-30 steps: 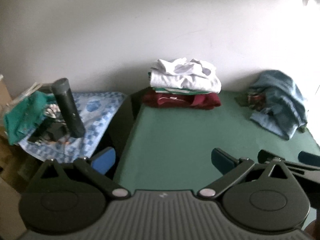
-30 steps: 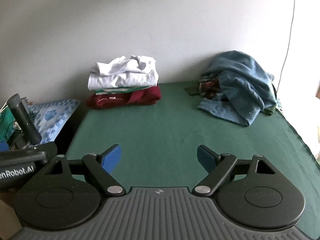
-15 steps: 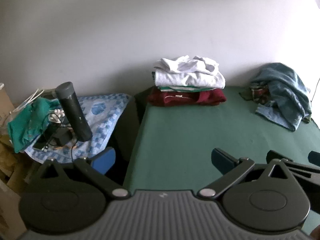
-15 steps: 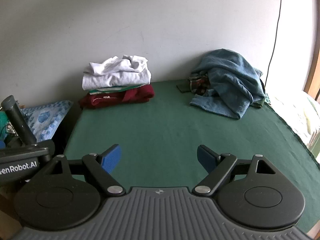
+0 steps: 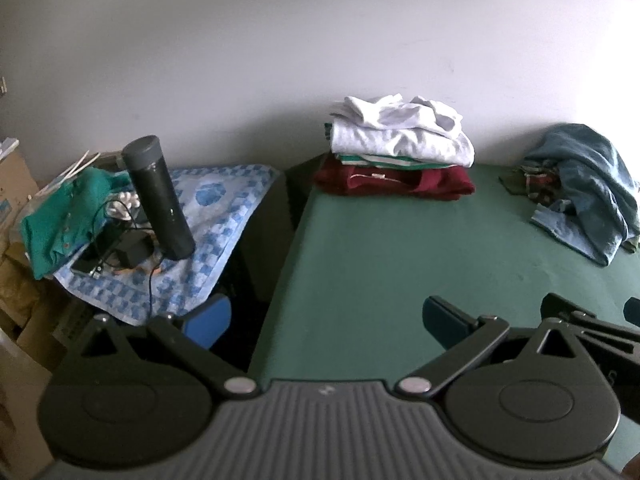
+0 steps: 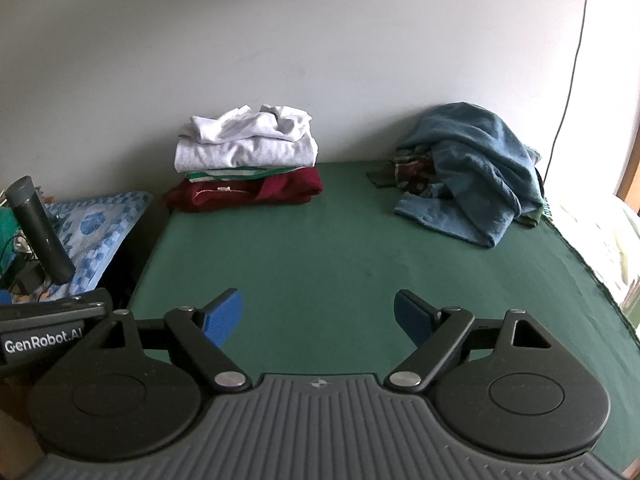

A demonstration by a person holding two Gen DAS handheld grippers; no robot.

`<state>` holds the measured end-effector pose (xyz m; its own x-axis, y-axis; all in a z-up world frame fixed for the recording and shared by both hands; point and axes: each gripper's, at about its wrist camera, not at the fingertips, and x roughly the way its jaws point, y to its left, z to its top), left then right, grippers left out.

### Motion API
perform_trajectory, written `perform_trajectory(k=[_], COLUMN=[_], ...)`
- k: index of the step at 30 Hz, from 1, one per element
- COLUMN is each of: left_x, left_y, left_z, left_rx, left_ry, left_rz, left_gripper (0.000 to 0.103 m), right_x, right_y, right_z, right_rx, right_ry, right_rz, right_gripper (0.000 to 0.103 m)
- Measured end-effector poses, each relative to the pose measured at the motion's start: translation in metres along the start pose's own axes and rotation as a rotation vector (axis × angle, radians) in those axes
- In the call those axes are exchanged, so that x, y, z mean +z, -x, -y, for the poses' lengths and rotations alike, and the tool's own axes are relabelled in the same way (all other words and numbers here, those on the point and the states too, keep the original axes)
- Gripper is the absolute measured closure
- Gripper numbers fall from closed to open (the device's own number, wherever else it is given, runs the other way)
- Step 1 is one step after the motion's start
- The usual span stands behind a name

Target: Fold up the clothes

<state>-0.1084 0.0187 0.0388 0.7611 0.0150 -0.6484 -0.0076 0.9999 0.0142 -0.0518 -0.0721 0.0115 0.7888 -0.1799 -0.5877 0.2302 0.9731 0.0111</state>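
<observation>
From the left wrist view, the left gripper [image 5: 326, 316] hangs with its blue-padded fingers spread wide and empty over the near edge of the green-covered table [image 5: 380, 264]. A folded stack of clothes [image 5: 398, 154] sits against the wall; a crumpled blue garment [image 5: 592, 192] lies far right. A dark flask [image 5: 158, 196] stands on a checked cloth [image 5: 224, 216].

From the right wrist view, the right gripper [image 6: 318, 316] is likewise wide open, holding nothing. "GenRobot.AI" reads on the other gripper's body at left.
</observation>
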Motion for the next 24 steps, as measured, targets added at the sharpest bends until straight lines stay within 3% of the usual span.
perform_trajectory(k=[3, 6, 8, 11, 13, 19, 24], left_x=[0.040, 0.011, 0.031, 0.085, 0.045, -0.019, 0.033], left_y=[-0.047, -0.004, -0.033, -0.106, -0.076, -0.006, -0.080], left_z=[-0.038, -0.017, -0.007, -0.071, -0.043, 0.051, -0.015], left_rx=[0.004, 0.008, 0.006, 0.016, 0.019, 0.018, -0.005], left_ry=[0.000, 0.000, 0.002, -0.003, -0.009, -0.018, -0.020], left_rz=[0.003, 0.005, 0.001, -0.013, -0.028, -0.032, -0.048], left_gripper=[0.000, 0.000, 0.000, 0.000, 0.000, 0.000, 0.000], right_x=[0.001, 0.002, 0.003, 0.005, 0.006, 0.011, 0.014], right_y=[-0.002, -0.003, -0.005, -0.008, -0.010, -0.015, -0.028], right_z=[-0.002, -0.004, -0.005, -0.006, -0.007, -0.012, -0.011], right_rx=[-0.010, -0.027, -0.039, -0.043, -0.036, -0.010, -0.028], right_ry=[0.013, 0.025, 0.033, 0.034, 0.033, 0.050, 0.039], right_rz=[0.002, 0.008, 0.011, 0.007, 0.002, -0.015, -0.041], right_gripper=[0.017, 0.017, 0.017, 0.017, 0.017, 0.017, 0.017])
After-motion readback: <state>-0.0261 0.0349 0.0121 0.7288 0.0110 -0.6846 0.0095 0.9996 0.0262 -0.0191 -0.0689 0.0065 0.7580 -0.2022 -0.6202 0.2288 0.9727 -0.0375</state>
